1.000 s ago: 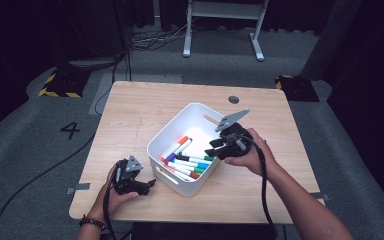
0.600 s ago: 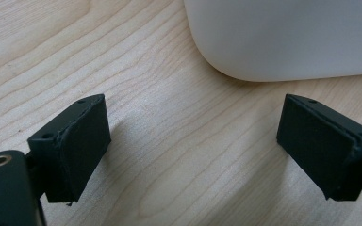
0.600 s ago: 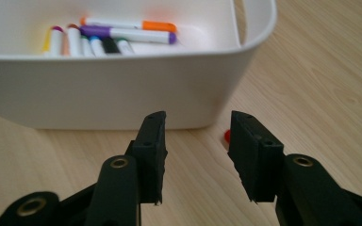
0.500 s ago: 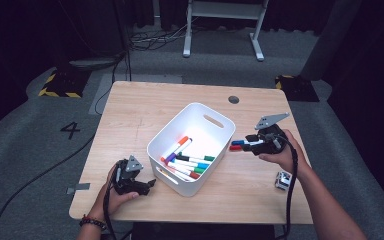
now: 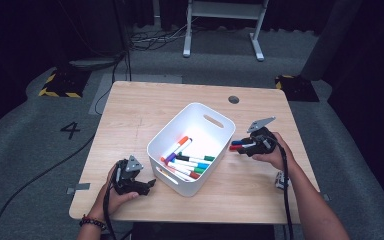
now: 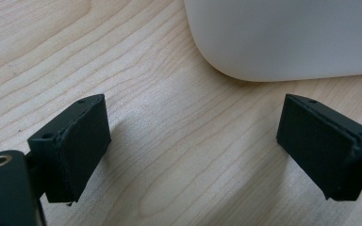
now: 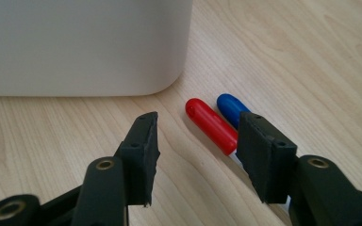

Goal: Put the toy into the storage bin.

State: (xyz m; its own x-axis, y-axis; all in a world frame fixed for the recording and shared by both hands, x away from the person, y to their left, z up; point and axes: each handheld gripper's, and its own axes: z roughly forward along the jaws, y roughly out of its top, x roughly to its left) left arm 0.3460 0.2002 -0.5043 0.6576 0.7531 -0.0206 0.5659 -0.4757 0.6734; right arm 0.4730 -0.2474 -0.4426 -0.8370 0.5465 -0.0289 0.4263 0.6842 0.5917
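A white bin [image 5: 179, 183] stands mid-table with several coloured markers [image 5: 187, 161] inside. To its right, my right gripper [image 5: 240, 146] is low over the wood, and its jaws have just been opening. A red marker [image 7: 211, 123] and a blue marker [image 7: 230, 106] lie on the table by its right finger [image 7: 264, 160]; no pad presses on them. The bin's corner [image 7: 75, 47] is close ahead on the left. My left gripper [image 5: 147, 184] rests open on the table at the bin's near-left corner [image 6: 287, 37], with bare wood between its pads [image 6: 82, 141].
A small pale block [image 5: 280, 180] lies beside the right forearm near the table's right edge. A round cable hole [image 5: 233, 99] sits at the back of the table. Bare wood stretches left of and behind the bin.
My right gripper has come from over the bin to the right and down to the table, carrying the red and blue markers. Its jaws now stand wider. The left gripper has stayed put.
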